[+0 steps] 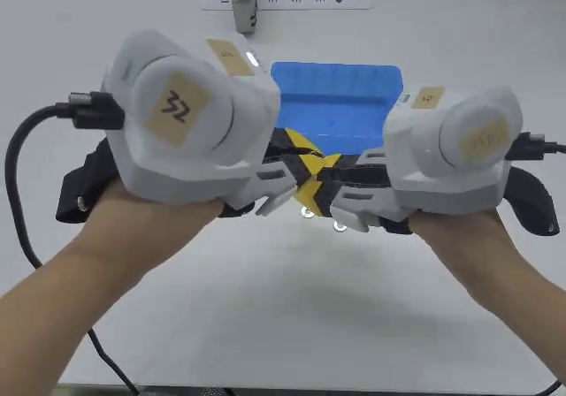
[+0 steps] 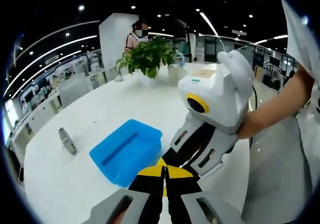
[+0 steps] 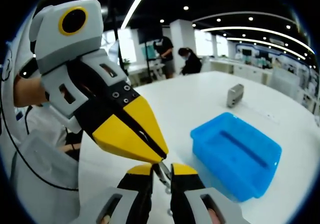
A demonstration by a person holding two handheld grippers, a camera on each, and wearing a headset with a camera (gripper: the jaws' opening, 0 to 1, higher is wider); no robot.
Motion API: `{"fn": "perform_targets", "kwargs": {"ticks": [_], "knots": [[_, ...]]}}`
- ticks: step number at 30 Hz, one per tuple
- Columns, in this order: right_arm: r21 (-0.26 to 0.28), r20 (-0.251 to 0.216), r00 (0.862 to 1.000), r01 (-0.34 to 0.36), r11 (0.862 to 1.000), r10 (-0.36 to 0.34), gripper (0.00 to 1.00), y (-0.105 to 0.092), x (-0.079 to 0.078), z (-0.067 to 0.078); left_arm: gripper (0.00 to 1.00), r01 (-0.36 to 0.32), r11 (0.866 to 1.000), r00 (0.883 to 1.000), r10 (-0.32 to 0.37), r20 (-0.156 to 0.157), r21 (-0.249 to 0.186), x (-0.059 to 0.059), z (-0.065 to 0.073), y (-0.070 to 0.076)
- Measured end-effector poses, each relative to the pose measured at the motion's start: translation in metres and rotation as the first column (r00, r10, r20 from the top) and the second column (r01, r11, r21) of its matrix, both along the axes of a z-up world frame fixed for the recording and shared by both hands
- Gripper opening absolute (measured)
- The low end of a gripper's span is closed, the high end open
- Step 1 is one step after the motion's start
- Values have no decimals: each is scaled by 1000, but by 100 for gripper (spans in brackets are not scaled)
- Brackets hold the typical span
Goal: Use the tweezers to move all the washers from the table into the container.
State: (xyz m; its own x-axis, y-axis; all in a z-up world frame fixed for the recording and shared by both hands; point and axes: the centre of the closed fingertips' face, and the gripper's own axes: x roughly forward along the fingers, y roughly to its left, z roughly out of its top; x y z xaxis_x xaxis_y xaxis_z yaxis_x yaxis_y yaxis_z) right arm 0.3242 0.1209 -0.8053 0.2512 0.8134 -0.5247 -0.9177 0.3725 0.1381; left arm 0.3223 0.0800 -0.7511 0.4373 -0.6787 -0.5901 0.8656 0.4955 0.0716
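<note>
Yellow-tipped left gripper point(image 3: 158, 158) sits closed; right gripper point(image 3: 162, 170) pinches slim metal tweezers point(image 3: 165, 183) near a glossy, rectangular blue plastic container point(image 3: 235, 154).

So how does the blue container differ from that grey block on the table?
The blue container is bright blue, wide, low and open-topped; the grey block is dull grey, small, narrow and upright. In the head view the container lies nearer, the block farther back by the power strip. Both rest on the white table.
</note>
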Motion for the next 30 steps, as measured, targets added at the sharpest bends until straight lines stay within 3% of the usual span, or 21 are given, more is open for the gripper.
{"fn": "perform_targets", "kwargs": {"ticks": [10,15,19,22,27,30], "knots": [[-32,-6,1000,-13,999,12,9,0,-1,-13,0,17,999,1000,-17,-4,51,-3,-14,-1],[-16,-14,1000,-5,1000,5,9,0,1,-14,0,7,999,1000,-7,8,44,0,-14,0],[-44,17,1000,-20,999,21,6,-1,0,-14,0,5,999,1000,-4,-7,33,5,-15,-2],[-91,70,997,-29,995,35,4,-2,2,-16,0,9,999,1000,-9,-12,34,6,-15,-5],[-128,84,995,-33,991,44,3,-5,1,-16,0,35,997,999,-35,-5,68,2,-15,-9],[-121,90,995,-28,992,39,3,-6,-1,-9,0,40,997,999,-41,1,65,0,-8,-8]]}}
